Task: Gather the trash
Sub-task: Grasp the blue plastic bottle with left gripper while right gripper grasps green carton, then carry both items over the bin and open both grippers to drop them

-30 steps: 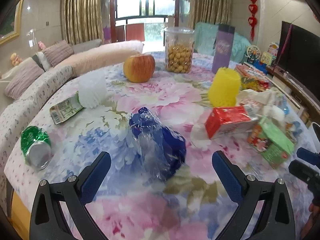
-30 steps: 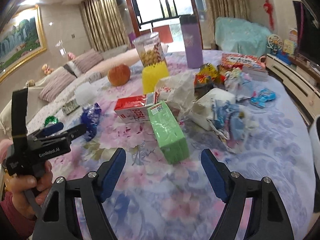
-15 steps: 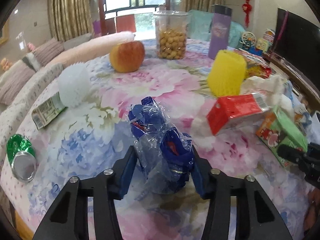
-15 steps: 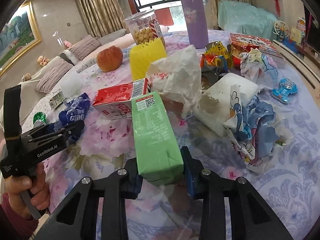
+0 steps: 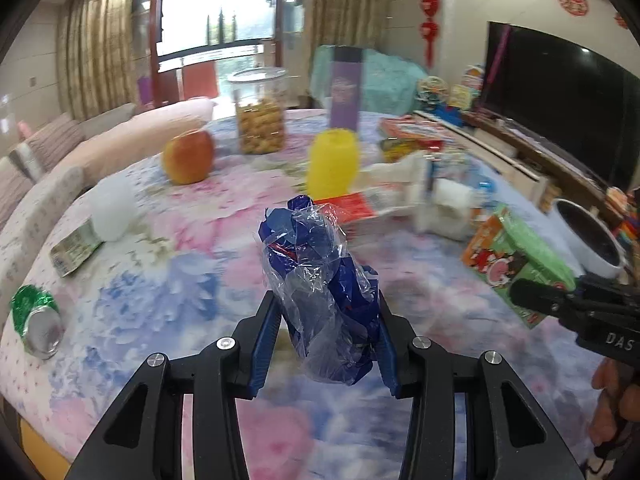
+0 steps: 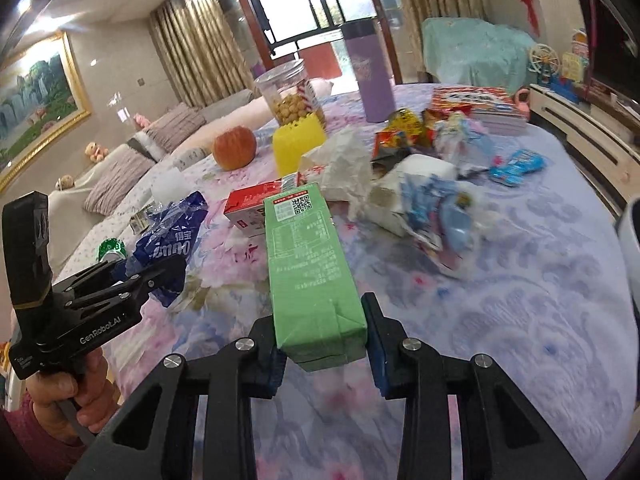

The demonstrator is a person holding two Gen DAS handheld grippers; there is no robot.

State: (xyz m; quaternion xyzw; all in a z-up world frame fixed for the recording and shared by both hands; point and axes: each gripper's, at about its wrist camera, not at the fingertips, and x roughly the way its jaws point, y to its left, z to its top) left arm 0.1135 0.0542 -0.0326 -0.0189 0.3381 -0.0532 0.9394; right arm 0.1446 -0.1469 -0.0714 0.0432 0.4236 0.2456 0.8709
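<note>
My left gripper (image 5: 326,332) is shut on a crumpled blue plastic wrapper (image 5: 320,280) and holds it above the floral tablecloth (image 5: 180,280). It also shows at the left of the right wrist view (image 6: 168,240). My right gripper (image 6: 324,344) is shut on a green drink carton (image 6: 308,264), lifted off the table; the carton also shows at the right of the left wrist view (image 5: 520,256). A white bin (image 5: 584,240) stands past the table's right edge.
On the table lie a red carton (image 6: 256,204), a crushed green can (image 5: 36,320), a flattened packet (image 5: 74,248), white paper and wrappers (image 6: 424,208), a yellow cup (image 5: 332,164), an apple (image 5: 188,160), a snack jar (image 5: 260,112) and a purple bottle (image 6: 372,76).
Both grippers closed on their objects, the left on the blue wrapper and the right on the green carton, and lifted them off the table. The left view has swung right.
</note>
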